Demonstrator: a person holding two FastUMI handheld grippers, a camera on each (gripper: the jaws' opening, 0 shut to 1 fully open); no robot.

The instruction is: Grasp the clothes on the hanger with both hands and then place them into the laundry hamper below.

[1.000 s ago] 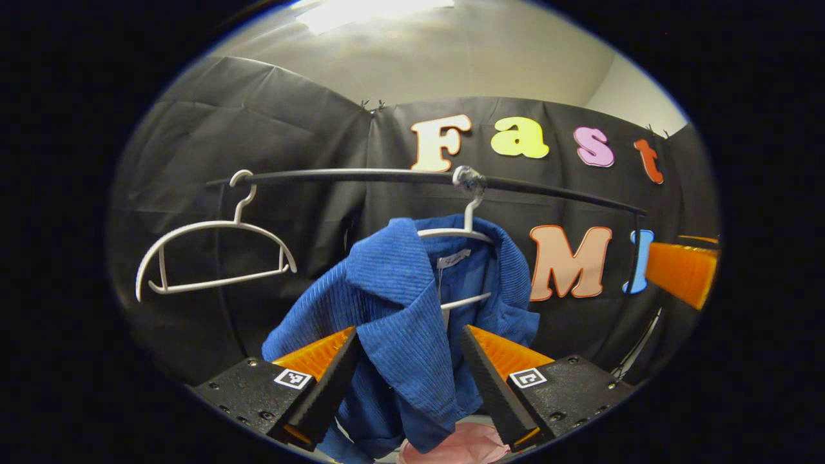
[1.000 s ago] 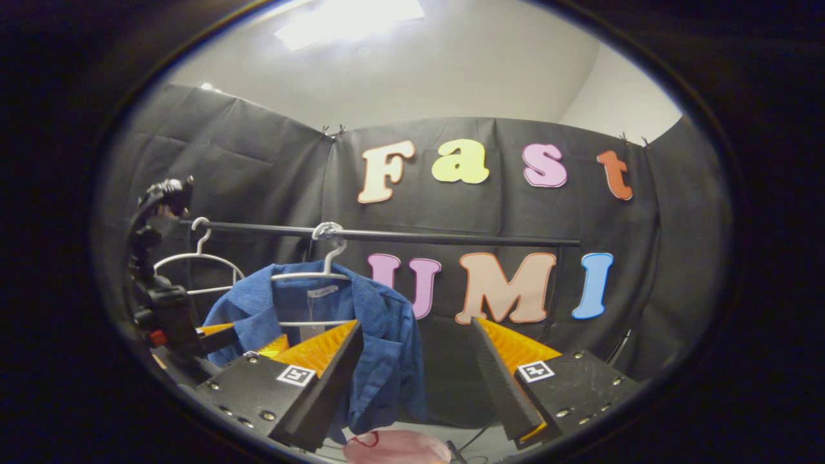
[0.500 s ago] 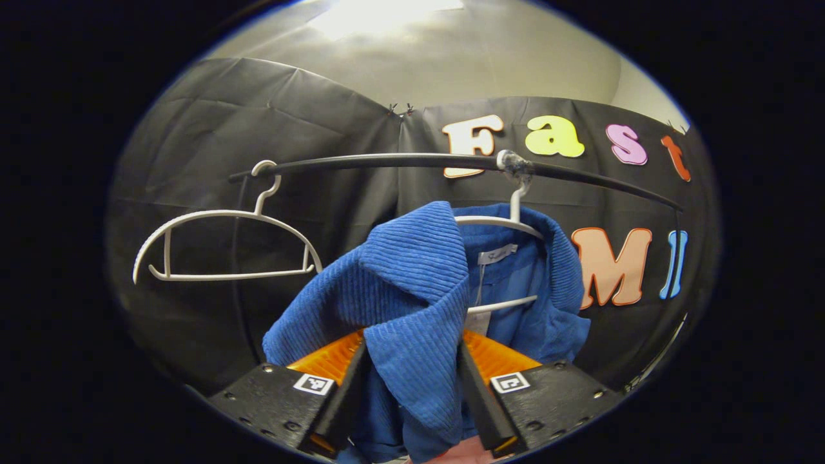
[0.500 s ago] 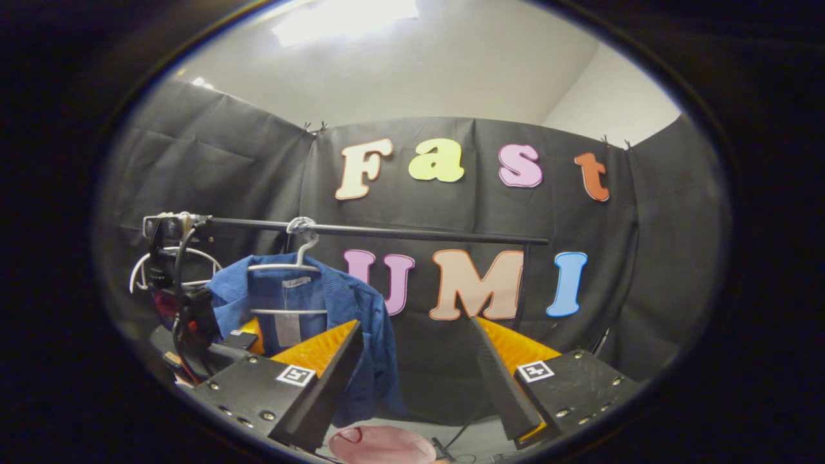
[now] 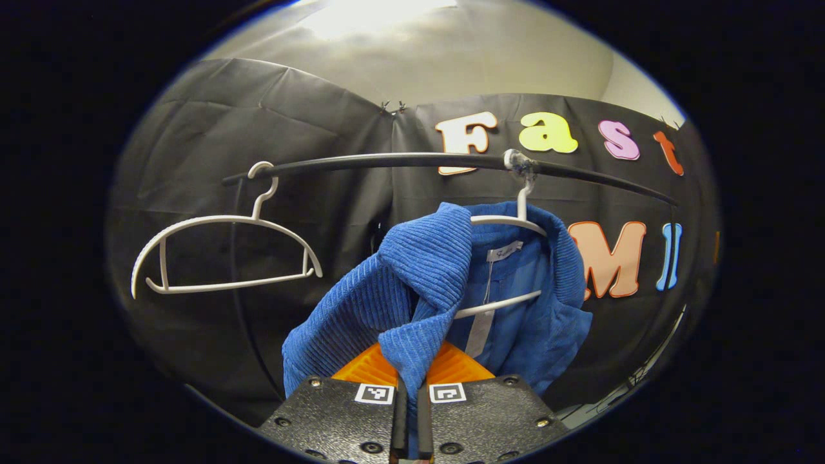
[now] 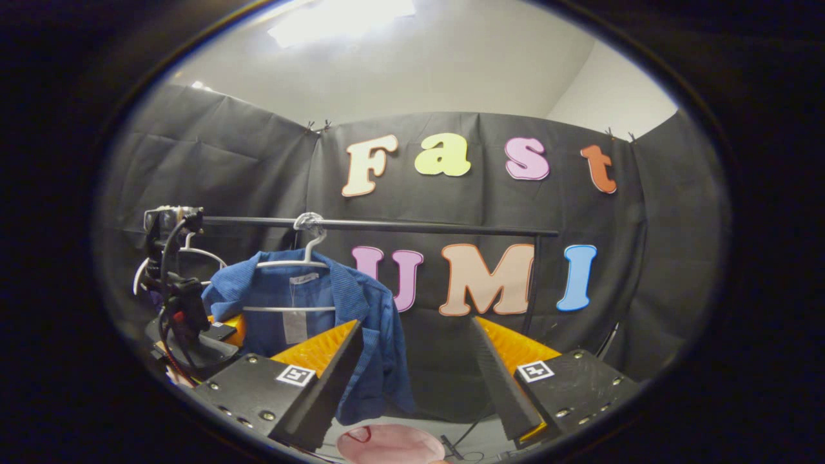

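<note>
Left gripper view: the black rail [image 5: 412,160] spans the booth wall from side to side, carrying two white hangers. The blue corduroy jacket [image 5: 445,283] hangs on the right-hand hanger [image 5: 509,222], its collar and one front panel folded forward toward the camera; a pale tag dangles inside the neck. The empty hanger [image 5: 222,248] hangs well apart to the left on the same rail. At the bottom, the left gripper [image 5: 408,386] has its two fingers drawn together, both pressing on a fold of the jacket's front edge, which runs down between them. Right gripper view: the same rail [image 6: 380,225] crosses the middle, with the jacket [image 6: 322,322] on its hanger [image 6: 293,263] at left. The right gripper [image 6: 416,374] stands with its fingers spread wide, nothing between them; one finger overlaps the jacket's lower hem in the picture, but contact cannot be told. The left gripper [image 6: 216,328] shows at far left, against the jacket's sleeve side. A pink rounded object [image 6: 390,444], partly cut off, lies below the jacket at the bottom edge.
</note>
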